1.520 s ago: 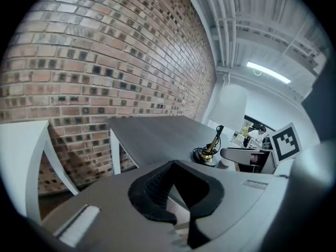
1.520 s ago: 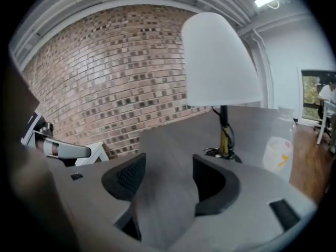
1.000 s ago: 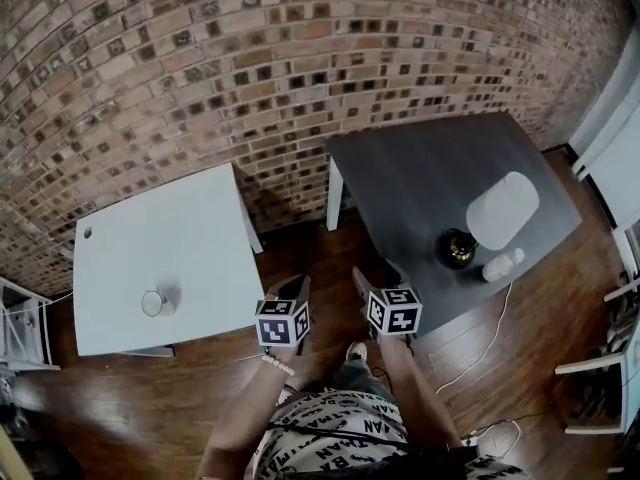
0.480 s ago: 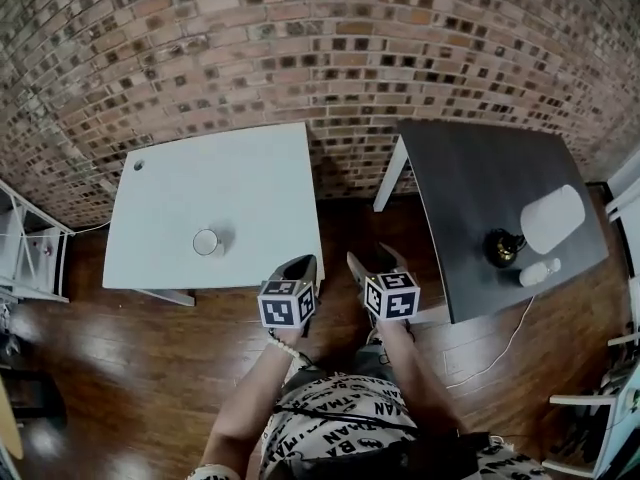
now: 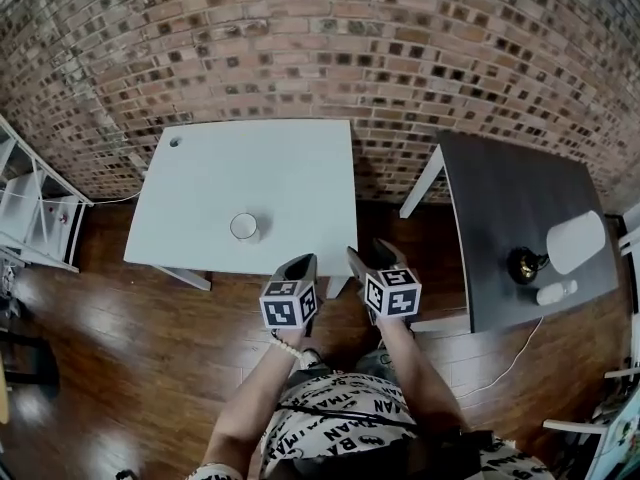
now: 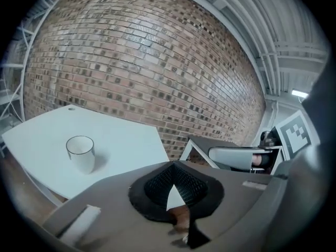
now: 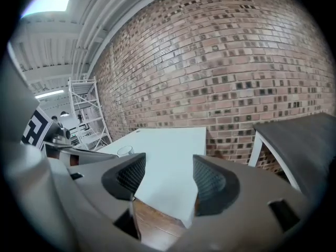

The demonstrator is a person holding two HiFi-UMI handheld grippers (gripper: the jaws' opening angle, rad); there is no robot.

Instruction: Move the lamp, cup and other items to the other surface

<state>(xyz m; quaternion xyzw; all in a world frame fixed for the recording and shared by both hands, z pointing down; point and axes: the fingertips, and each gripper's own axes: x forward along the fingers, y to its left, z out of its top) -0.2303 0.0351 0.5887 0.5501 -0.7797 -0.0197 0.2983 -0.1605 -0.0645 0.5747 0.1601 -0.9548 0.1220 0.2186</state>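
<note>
A white cup stands alone on the white table, ahead and a little left of me. At the far right, on the dark table, are the lamp with its white shade and a small white item. Both grippers hang over the wooden floor just short of the white table's near edge. My left gripper is shut, pads meeting at the tip with nothing in them. My right gripper is open and holds nothing.
A brick wall runs behind both tables, with a gap between them. A white metal shelf stands at the left. A cable trails over the floor under the dark table, and white furniture shows at the right edge.
The view has swung left: the white table and cup have come toward the middle and the dark table has slid to the right edge. Both grippers stay side by side in front of the body.
</note>
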